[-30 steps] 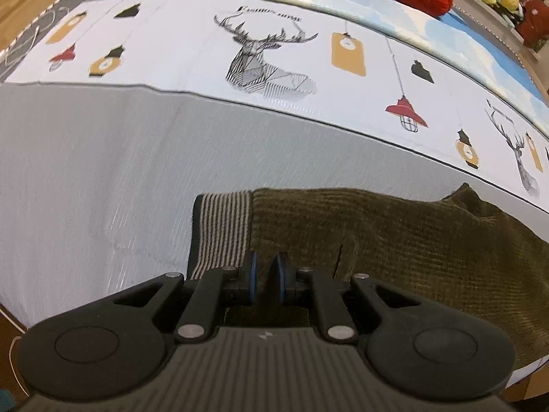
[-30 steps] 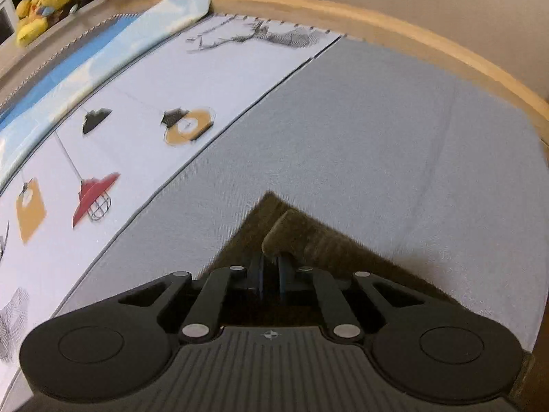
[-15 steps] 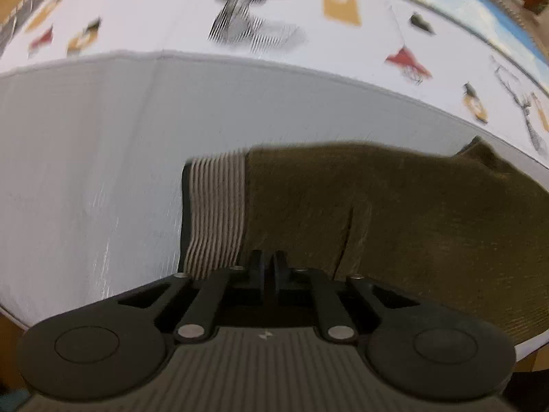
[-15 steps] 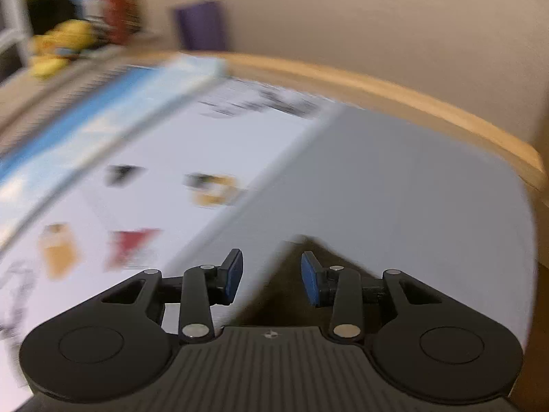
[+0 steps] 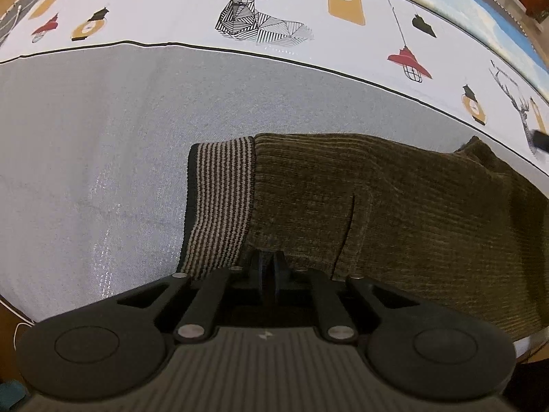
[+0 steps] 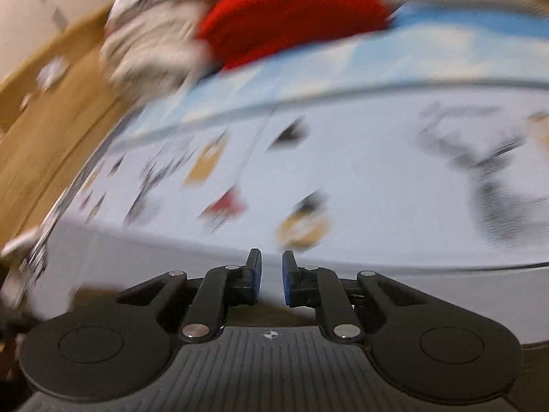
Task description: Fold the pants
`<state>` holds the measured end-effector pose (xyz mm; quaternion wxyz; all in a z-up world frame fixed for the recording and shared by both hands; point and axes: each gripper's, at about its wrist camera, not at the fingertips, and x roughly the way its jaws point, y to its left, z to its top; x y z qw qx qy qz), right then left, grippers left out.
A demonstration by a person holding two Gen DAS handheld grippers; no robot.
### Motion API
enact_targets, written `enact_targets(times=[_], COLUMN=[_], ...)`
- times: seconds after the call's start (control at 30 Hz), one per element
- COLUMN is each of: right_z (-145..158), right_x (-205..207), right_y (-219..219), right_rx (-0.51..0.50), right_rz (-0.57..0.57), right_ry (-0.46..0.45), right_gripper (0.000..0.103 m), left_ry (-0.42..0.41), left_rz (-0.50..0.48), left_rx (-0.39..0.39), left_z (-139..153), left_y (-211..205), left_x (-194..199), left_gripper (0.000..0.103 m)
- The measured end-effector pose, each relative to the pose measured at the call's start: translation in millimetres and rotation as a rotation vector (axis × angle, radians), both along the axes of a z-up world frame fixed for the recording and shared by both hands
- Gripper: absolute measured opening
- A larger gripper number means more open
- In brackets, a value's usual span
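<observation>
Olive-brown corduroy pants [image 5: 394, 206] lie flat on the grey bedcover [image 5: 103, 137], with their striped waistband [image 5: 219, 202] at the left end. My left gripper [image 5: 269, 261] points down at the pants' near edge, just right of the waistband, shut with its tips pinching the fabric. In the heavily blurred right wrist view, my right gripper [image 6: 271, 274] hovers over the printed sheet [image 6: 343, 171]. Its jaws are closing, a narrow gap remains, and nothing is between the blue pads [image 6: 255, 276]. A brown patch under it may be the pants.
A white sheet printed with deer and lamps [image 5: 260, 17] lies beyond the grey cover, then a light blue strip. A red cloth [image 6: 291, 10] sits at the far side. A wooden surface [image 6: 41, 120] runs along the left in the right wrist view.
My right gripper let go of the pants' leg end, opened, swung far across and rolled, and now narrows again. My left gripper closed fully and sank slightly onto the pants.
</observation>
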<state>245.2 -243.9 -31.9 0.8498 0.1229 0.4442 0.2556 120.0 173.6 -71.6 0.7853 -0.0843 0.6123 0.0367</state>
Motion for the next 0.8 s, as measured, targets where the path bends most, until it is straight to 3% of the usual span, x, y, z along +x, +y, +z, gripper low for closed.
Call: enact_targets(times=[0.13, 0.27, 0.3, 0.33, 0.4, 0.43, 0.53, 0.67, 0.77, 0.8], right_z=[-14, -32, -36, -41, -41, -36, -27, -21, -5, -1], right_x=[8, 17, 21, 24, 31, 36, 45, 47, 38, 34], right_y=[57, 87, 91, 93, 91, 90, 77, 73, 79, 84], right_rx=[-0.047, -0.082, -0.111, -0.126, -0.085, -0.067, -0.046, -0.065, -0.029, -0.048], right_rz=[0.109, 0.161, 0.156, 0.152, 0.139, 0.104, -0.048, -0.058, 0.039, 0.085], right_ry=[0.030, 0.099, 0.107, 0.113, 0.105, 0.077, 0.013, 0.017, -0.005, -0.018], right_gripper=[0.038, 0.039, 0.035, 0.009, 0.008, 0.000, 0.000, 0.000, 0.009, 0.030], left_ry=[-0.002, -0.001, 0.000, 0.000, -0.001, -0.003, -0.002, -0.024, -0.037, -0.042], left_rz=[-0.010, -0.016, -0.019, -0.022, -0.024, -0.026, -0.028, -0.021, -0.016, -0.013], left_rx=[-0.003, -0.019, -0.022, -0.024, -0.028, -0.029, -0.031, -0.042, -0.045, -0.046], left_z=[0, -1, -1, -1, -1, 0, 0, 5, 9, 11], left_y=[0, 4, 5, 6, 6, 7, 7, 8, 10, 10], left_x=[-1, 0, 1, 1, 1, 1, 1, 0, -1, -1], left_gripper=[0.009, 0.009, 0.009, 0.009, 0.009, 0.009, 0.009, 0.011, 0.012, 0.013])
